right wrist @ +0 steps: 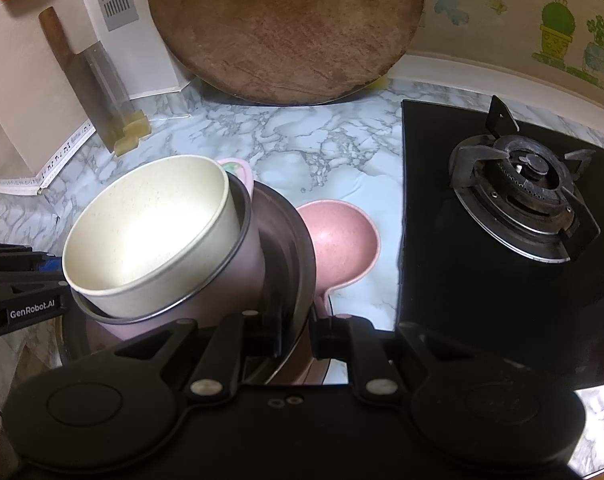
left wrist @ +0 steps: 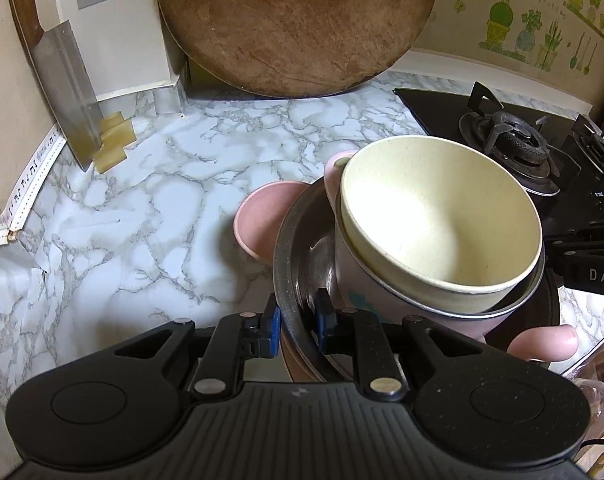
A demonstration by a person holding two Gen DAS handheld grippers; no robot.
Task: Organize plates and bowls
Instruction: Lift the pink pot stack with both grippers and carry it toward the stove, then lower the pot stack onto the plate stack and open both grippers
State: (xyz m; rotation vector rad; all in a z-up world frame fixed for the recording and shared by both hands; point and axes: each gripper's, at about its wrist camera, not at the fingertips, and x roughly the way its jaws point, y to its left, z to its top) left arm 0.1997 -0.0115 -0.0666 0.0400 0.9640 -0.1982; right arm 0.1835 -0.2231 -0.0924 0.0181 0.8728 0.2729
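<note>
A steel plate (left wrist: 288,248) carries a pink pot (left wrist: 353,280) with a cream bowl (left wrist: 441,216) nested in it. My left gripper (left wrist: 298,320) is shut on the plate's near left rim. My right gripper (right wrist: 296,340) is shut on the opposite rim of the same plate (right wrist: 290,240). The stack tilts in both views; the cream bowl (right wrist: 150,232) sits inside the pink pot (right wrist: 230,280). A small pink bowl (left wrist: 262,216) lies on the marble counter beyond the plate; it shows in the right wrist view (right wrist: 341,240) too.
A round wooden board (left wrist: 294,24) leans on the back wall. A cleaver (left wrist: 62,92) leans at the left wall beside yellow blocks (left wrist: 114,136). A black gas hob with a burner (right wrist: 525,208) lies to the right. Marble counter (left wrist: 142,208) spreads left of the stack.
</note>
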